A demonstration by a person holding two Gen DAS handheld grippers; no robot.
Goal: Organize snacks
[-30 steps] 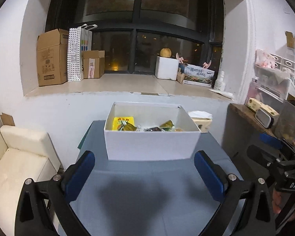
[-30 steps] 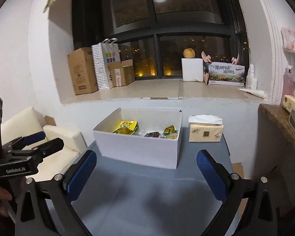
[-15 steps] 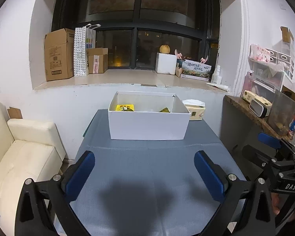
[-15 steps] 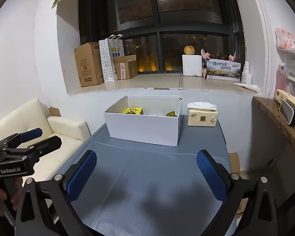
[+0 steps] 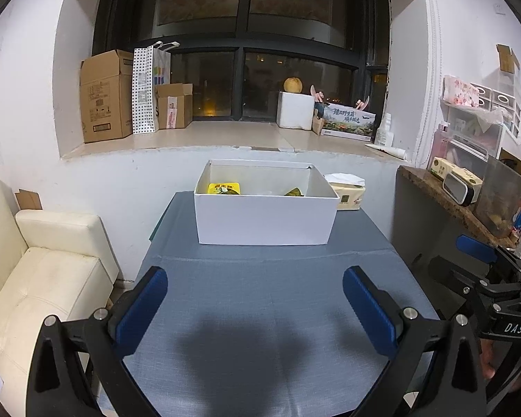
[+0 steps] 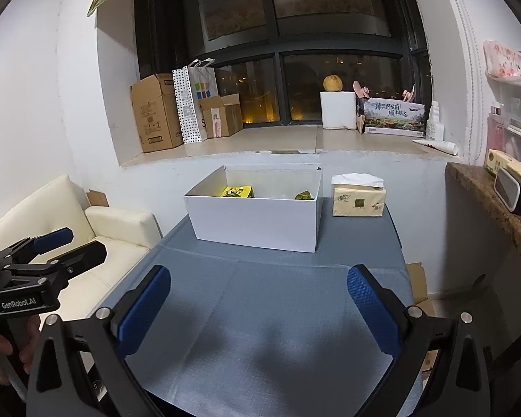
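Left gripper (image 5: 255, 293): my jaws spread wide, holding nothing; ribbed blue pads
Right gripper (image 6: 258, 293): mine too, wide apart, empty
Box (image 5: 264, 220): white card, rectangular, open-topped, at the table's far end
Snacks (image 5: 224, 188): yellow and green packets lying inside the box
Table (image 5: 260, 312): grey woven cloth, bare between me and the box
Tissues (image 6: 358, 199): soft yellow pack just right of the box

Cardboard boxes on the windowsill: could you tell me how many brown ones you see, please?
2: a tall cardboard box at the sill's left end, and a smaller cardboard box right of the dotted paper bag between them.
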